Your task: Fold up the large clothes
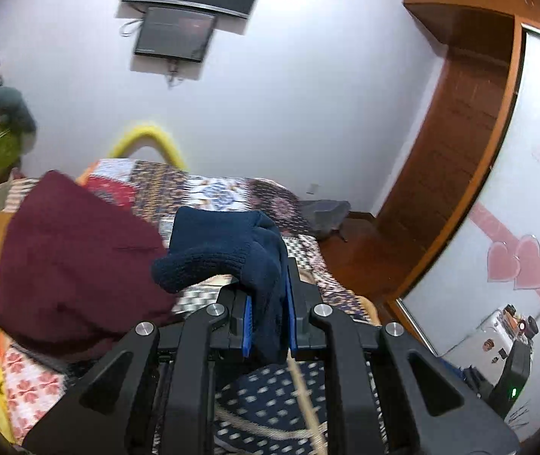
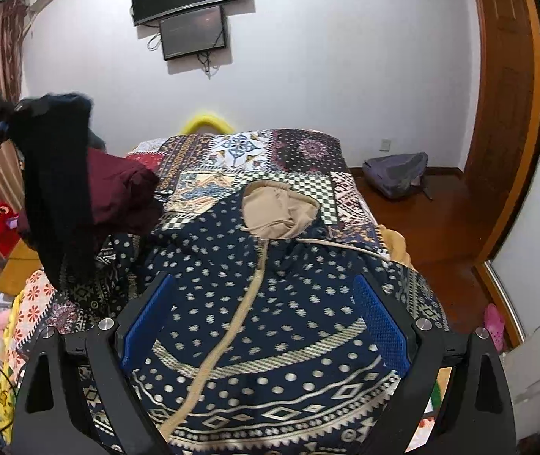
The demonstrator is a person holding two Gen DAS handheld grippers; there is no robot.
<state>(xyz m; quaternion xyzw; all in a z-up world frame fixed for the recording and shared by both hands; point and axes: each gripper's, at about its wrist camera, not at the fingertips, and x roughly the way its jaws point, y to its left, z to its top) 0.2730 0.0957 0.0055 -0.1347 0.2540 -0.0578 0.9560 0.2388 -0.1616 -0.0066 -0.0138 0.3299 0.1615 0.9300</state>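
Above the patchwork-covered bed (image 2: 307, 159), my left tool (image 1: 268, 316) clamps a dark navy knitted garment (image 1: 228, 250), lifted clear. Right tool (image 2: 266, 326) spread wide, empty, over the navy dotted hooded jacket (image 2: 270, 303) lying flat.

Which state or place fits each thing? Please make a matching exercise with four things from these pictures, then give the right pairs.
Things:
1. navy knit garment
2. maroon garment
3. patterned hooded jacket
4. grey backpack

States or places:
A. on the wooden floor by the wall
B. spread flat on the bed, beige hood lining showing
C. clamped in the left gripper, lifted
D. heaped on the bed's left side

Pairs: 1-C, 2-D, 3-B, 4-A
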